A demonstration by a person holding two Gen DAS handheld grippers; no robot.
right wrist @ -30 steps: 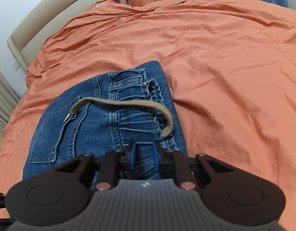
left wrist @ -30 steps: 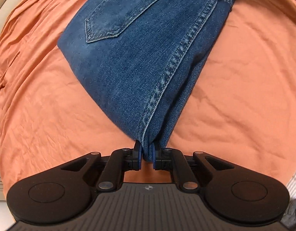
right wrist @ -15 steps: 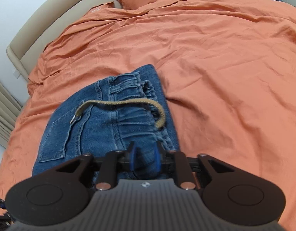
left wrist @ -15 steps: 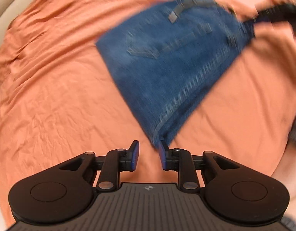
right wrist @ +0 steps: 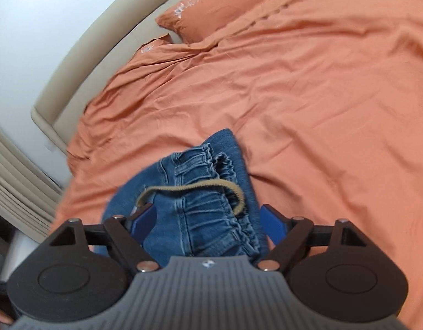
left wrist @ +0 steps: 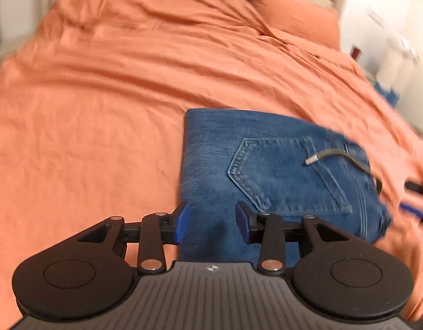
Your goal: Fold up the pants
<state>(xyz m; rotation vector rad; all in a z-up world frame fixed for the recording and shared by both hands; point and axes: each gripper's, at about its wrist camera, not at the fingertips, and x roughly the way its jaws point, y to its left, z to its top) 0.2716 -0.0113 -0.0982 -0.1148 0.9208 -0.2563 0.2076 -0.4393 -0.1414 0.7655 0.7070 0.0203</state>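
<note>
A: Where do your folded blue denim pants [left wrist: 269,170] sit?

B: On the orange bed cover [left wrist: 101,104], toward the bed's near edge and well apart from the orange pillow [left wrist: 291,13] at the head. Your left gripper [left wrist: 211,218] has its jaws parted, empty, over the folded edge. Your right gripper [right wrist: 207,221] is spread wide over the gathered waistband, gripping nothing.

A: What could spoil it?

B: I judge the fold done, so watch how you pull away. The olive drawstring cord [right wrist: 200,188] loops loose beside your right gripper; if a finger [right wrist: 142,220] snags it, the waistband drags open. A finger dipping low on the left could catch the top layer.
</note>
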